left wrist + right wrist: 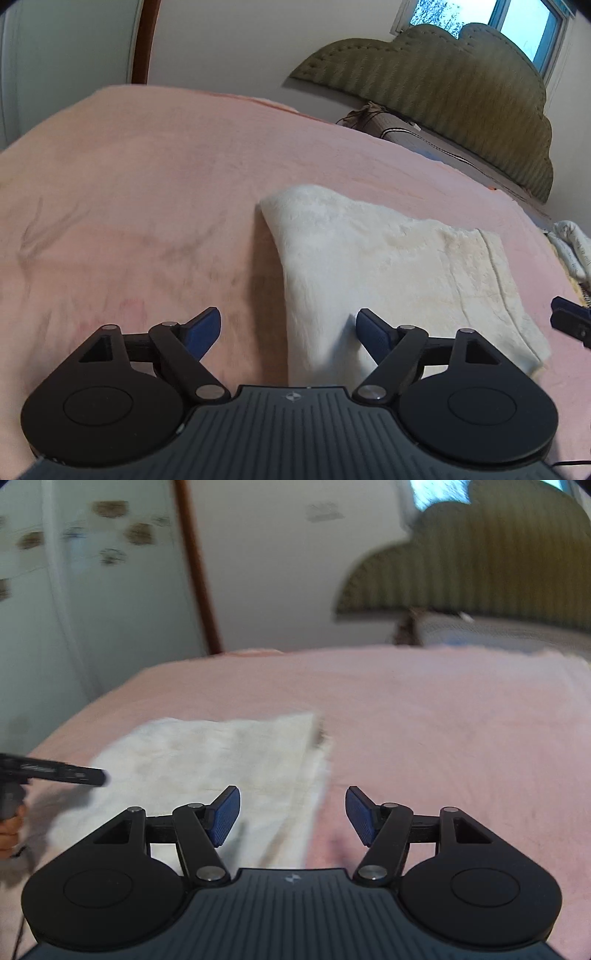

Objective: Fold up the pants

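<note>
The folded white pants [399, 269] lie flat on the pink bedspread [147, 192] — left gripper [288, 328] and right gripper [293, 816] both released, straddling opposite edges, gripping nothing.

— What's around me? From here I see a bed under a pink blanket [147, 177].

— Beyond it, a plain pale wall [229, 40], and an olive scalloped headboard [443, 92] leaning on it.

— Any light?

— Daylight, from a window [480, 14] above the headboard. A brown door frame [199, 576] stands left, beside a white patterned door [110, 572].
</note>
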